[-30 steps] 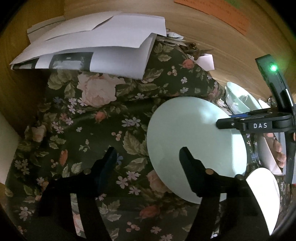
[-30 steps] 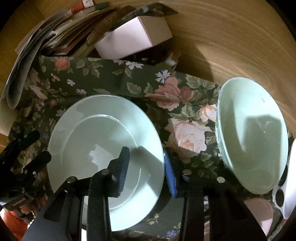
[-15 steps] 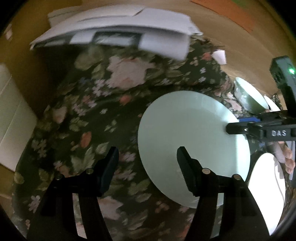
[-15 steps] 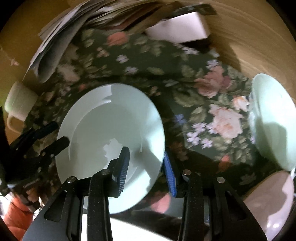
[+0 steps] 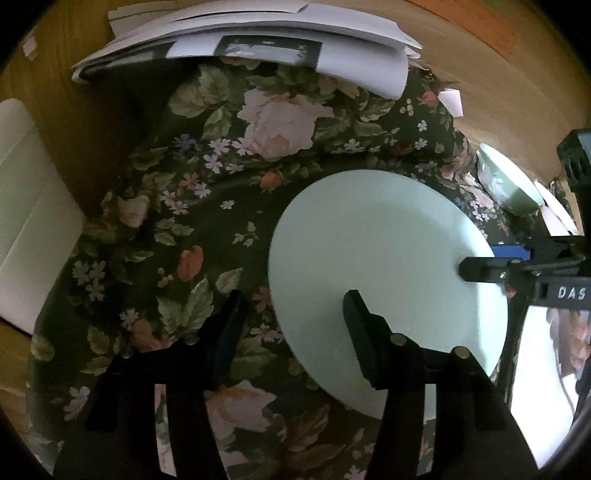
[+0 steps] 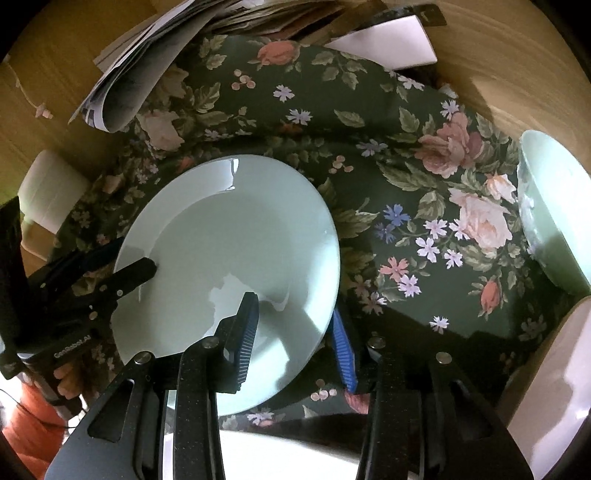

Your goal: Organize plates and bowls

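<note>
A pale green plate [image 5: 384,280] [image 6: 229,273] hangs tilted over the floral cloth [image 6: 406,184]. My right gripper [image 6: 293,328] is shut on its near rim, one finger on top and the blue-padded one under the edge, and its jaws are starting to open. In the left wrist view that gripper [image 5: 484,262] reaches in from the right. My left gripper [image 5: 291,317] straddles the plate's opposite edge. Its jaws are closing but still stand apart from the rim, one finger over the plate and one off it. A green bowl [image 6: 554,214] [image 5: 506,184] sits on the cloth at the right.
Stacked papers [image 5: 258,33] [image 6: 140,74] and a white box [image 6: 388,44] lie along the cloth's far edge on the wooden table. A white mug [image 6: 48,188] stands at the left. White dishes sit nearby [image 5: 543,369] [image 6: 546,387].
The right gripper has carried the plate leftward across the cloth, away from the bowl. The left gripper's fingers have narrowed around the plate's edge.
</note>
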A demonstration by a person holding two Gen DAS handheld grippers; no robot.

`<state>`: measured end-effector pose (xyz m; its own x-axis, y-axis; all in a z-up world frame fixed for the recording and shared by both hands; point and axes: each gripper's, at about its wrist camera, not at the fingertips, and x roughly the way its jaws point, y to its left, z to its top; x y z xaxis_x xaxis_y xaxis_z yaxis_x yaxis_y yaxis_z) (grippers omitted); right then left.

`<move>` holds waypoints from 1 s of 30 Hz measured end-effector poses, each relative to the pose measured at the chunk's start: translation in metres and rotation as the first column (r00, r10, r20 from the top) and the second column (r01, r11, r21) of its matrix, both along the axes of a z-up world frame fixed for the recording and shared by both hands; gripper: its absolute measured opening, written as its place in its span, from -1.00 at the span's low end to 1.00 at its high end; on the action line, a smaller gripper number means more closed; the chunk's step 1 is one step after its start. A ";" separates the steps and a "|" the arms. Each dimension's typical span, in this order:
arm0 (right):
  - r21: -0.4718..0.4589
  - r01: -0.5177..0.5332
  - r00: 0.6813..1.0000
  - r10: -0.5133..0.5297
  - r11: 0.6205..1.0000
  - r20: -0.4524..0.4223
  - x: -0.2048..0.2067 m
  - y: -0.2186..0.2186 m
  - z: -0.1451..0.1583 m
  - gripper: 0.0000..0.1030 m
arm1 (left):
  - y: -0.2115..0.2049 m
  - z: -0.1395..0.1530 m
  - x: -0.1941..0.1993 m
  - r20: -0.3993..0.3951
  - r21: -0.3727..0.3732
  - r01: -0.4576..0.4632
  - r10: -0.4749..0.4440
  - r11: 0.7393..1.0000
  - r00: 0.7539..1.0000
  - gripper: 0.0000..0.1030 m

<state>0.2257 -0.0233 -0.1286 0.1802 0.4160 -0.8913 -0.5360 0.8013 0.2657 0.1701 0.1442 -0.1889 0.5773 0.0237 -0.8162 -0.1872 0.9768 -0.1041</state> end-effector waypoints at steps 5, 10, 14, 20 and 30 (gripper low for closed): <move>0.001 -0.001 0.999 0.001 1.000 0.035 -0.001 -0.002 -0.003 -0.21 | -0.012 0.000 0.004 0.010 -0.014 0.035 -0.035 0.999 0.999 0.06; -0.016 -0.006 0.999 0.007 1.000 0.045 -0.006 0.007 -0.002 -0.24 | -0.010 0.000 0.006 0.004 -0.028 0.008 -0.008 1.000 1.000 0.05; 0.005 0.009 0.999 -0.009 1.000 0.050 -0.011 0.007 0.001 -0.26 | -0.011 0.004 0.003 0.007 -0.041 0.003 -0.003 0.999 1.000 0.05; 0.053 0.031 0.994 -0.037 0.998 0.100 -0.018 0.004 0.016 -0.28 | -0.010 0.023 -0.009 0.063 -0.044 0.009 -0.006 0.999 0.998 0.05; 0.108 0.028 0.980 -0.048 0.994 0.194 -0.021 -0.003 0.044 -0.29 | -0.018 0.055 -0.028 0.150 -0.026 0.022 -0.018 0.999 0.989 0.05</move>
<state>0.2043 -0.0263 -0.0849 0.3648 0.4942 -0.7891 -0.5557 0.7956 0.2414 0.1423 0.1261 -0.1334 0.6929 -0.0101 -0.7210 -0.1478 0.9767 -0.1558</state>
